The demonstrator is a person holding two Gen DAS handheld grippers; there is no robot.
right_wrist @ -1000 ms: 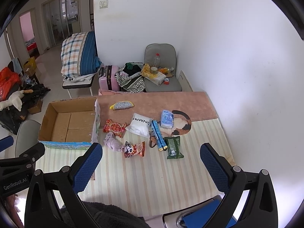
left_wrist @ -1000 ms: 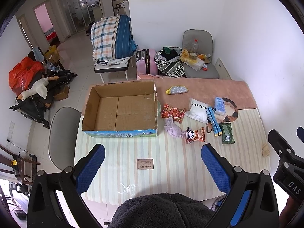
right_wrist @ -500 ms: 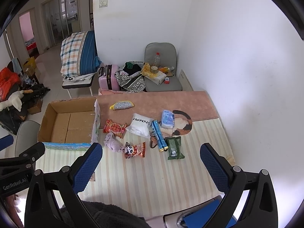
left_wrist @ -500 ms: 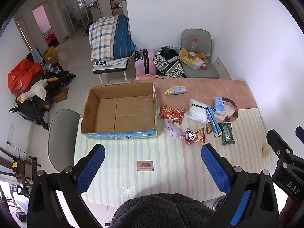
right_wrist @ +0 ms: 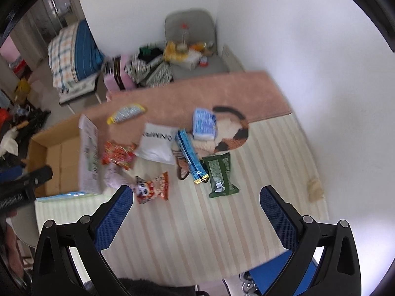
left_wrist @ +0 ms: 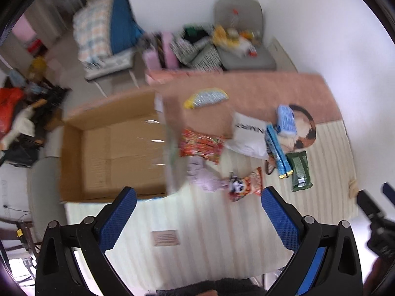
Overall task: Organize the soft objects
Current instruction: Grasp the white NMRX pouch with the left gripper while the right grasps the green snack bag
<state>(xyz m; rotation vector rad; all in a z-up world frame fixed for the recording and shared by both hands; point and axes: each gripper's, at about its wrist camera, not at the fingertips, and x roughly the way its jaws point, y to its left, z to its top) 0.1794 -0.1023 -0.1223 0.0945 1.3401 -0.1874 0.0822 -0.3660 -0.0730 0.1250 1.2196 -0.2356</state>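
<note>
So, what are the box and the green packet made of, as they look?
Box: corrugated cardboard, it seems; matte brown walls, folded flaps on its floor. Green packet: probably plastic film; faint sheen, flat crimped end. Blur hides finer detail.

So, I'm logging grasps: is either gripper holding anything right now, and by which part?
Nothing is held. The left gripper and right gripper are both open and empty above the table; the packets lie untouched beside the box.

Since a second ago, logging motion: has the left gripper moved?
Yes. The left gripper has advanced toward the table: the box and snack packets now loom larger and nearer its fingertips.
</note>
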